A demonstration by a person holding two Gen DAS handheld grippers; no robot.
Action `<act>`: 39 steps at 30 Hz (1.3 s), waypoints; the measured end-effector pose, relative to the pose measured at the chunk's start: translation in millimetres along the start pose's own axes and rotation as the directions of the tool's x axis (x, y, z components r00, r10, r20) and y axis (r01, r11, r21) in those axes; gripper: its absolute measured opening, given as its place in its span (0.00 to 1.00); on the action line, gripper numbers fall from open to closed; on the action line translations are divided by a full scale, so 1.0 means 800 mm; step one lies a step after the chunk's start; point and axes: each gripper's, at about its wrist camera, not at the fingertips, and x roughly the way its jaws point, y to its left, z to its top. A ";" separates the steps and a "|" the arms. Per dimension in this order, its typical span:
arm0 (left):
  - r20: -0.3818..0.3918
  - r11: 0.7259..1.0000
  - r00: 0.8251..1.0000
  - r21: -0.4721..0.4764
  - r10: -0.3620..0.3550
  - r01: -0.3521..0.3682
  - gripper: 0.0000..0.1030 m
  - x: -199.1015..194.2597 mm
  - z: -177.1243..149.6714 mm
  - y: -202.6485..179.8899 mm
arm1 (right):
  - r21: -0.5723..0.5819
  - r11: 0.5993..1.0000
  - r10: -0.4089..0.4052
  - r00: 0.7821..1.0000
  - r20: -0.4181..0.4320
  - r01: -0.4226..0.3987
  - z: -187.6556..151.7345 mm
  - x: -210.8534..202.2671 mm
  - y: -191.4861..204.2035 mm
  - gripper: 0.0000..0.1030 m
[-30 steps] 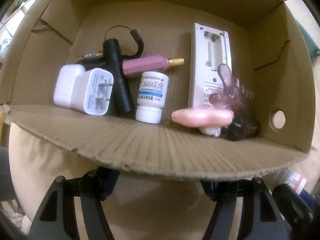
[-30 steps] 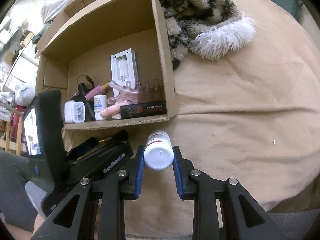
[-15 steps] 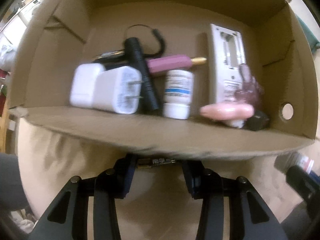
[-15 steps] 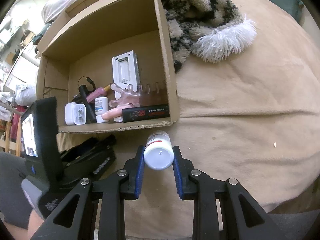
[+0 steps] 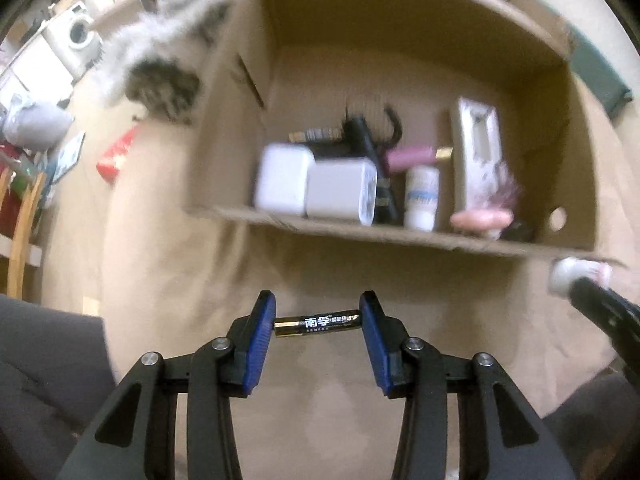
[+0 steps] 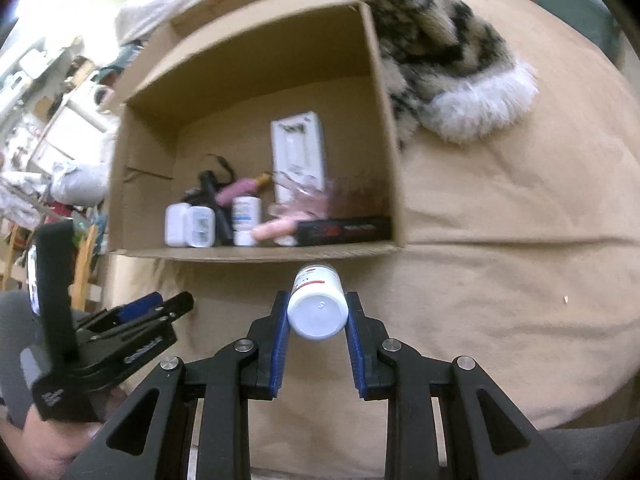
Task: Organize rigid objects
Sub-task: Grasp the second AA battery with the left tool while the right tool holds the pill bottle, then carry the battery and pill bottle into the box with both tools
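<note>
- Black-and-gold cylindrical battery (image 5: 318, 323) sits crosswise in the lower middle of the left wrist view, clamped end to end between the blue pads of the left gripper (image 5: 318, 326); gripping it by its ends probably keeps it from rolling out.
- White plastic pill bottle with a red-striped label (image 6: 318, 307) sits low in the middle of the right wrist view, squeezed across its body by the right gripper (image 6: 318, 320), base toward the camera.
- Both items hang over the tan blanket (image 6: 500, 264), just short of the near lip of the open brown cardboard box (image 6: 256, 254), so they look queued for dropping in.
- Already in the box, along its near wall: two white plug adapters (image 5: 316, 192), a black torch with a loop (image 5: 362, 136), a pink rod with a brass tip (image 5: 412, 156), a small white bottle (image 5: 420, 198), a white rectangular cover (image 5: 476, 152), and a pink piece (image 5: 480, 220) at the right.
- Against a second ago: the left jaws stood wide and empty under the box lip; they have since closed on the battery, and the box now sits higher and smaller in that view.
- The right grip on the bottle is unchanged; in the right wrist view the bottle now reaches almost to the box lip.
</note>
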 end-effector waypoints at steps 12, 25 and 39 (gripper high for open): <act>0.176 0.999 0.984 0.029 -0.039 0.034 0.39 -0.094 0.030 0.003 | -0.098 0.993 0.079 0.986 0.149 -0.064 0.010 -0.040 0.041 0.27; 0.162 0.996 0.984 -0.009 -0.081 0.083 0.39 -0.081 0.109 0.004 | -0.118 0.990 0.092 0.979 0.181 -0.071 0.077 -0.046 0.051 0.27; 0.154 0.998 0.987 0.059 -0.036 0.027 0.39 -0.022 0.116 -0.009 | -0.035 0.997 0.073 0.993 0.095 -0.070 0.105 0.039 0.028 0.27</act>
